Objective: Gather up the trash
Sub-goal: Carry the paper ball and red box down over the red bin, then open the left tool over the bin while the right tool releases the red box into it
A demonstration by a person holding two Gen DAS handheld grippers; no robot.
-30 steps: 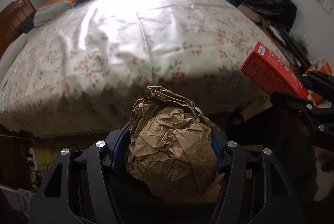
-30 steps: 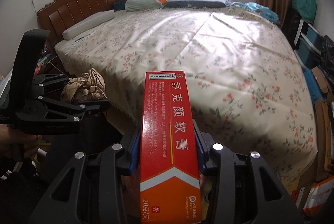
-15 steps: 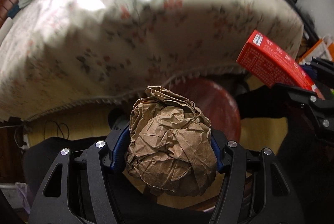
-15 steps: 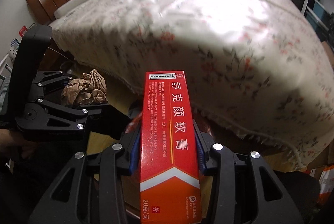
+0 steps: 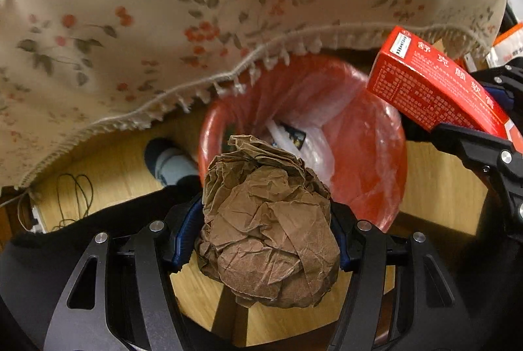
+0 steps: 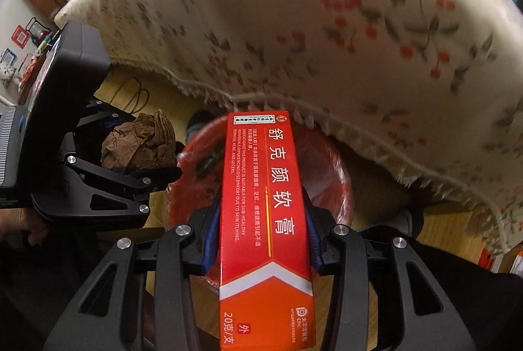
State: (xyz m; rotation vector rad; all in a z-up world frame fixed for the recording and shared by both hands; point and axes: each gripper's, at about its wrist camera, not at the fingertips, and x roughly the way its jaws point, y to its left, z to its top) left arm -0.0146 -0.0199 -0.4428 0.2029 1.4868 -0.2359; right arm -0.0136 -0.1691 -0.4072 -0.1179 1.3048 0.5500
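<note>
Floral bedspread (image 5: pixel 137 24) had slid up to 12 o'clock; red lined bin (image 5: pixel 369 154) was now fully exposed on the wood floor (image 5: pixel 438 184). Left gripper (image 5: pixel 261 239) still clamped the crumpled brown paper (image 5: pixel 268 233) at the bin's 7 o'clock rim. Right gripper (image 6: pixel 261 230) still clamped the red box (image 6: pixel 261 203) over the bin.

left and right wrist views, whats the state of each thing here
left gripper: jaws shut on the paper ball
crumpled brown paper ball: held, above the bin's near rim
right gripper: jaws shut on the box
red box: closed, held over the bin
red bin: open, lined, some trash inside
</note>
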